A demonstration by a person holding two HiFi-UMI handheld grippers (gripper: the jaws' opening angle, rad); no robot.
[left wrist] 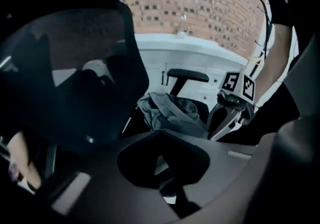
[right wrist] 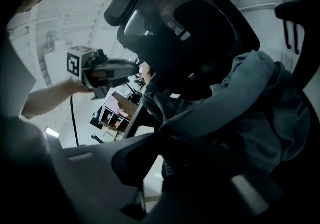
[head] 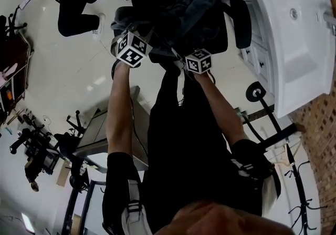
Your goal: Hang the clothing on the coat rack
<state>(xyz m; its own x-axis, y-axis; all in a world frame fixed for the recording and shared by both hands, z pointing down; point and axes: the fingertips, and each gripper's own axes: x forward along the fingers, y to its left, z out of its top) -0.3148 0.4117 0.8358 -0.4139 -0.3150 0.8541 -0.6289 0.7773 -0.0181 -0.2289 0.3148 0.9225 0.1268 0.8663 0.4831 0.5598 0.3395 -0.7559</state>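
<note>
- Gray clothing (left wrist: pixel 172 113) in a heap on the seat of a black chair (left wrist: pixel 75 77), in front of a white counter (left wrist: pixel 210 55).
- Right gripper (left wrist: pixel 220 129) down at the heap, jaws closed on a fold of the clothing.
- Left gripper (right wrist: pixel 131 67) up near the chair back, apart from the clothing, jaws together with nothing between them.
- Black coat rack (head: pixel 300 189) well apart from the chair, beside a brick wall (head: pixel 320 118).
</note>
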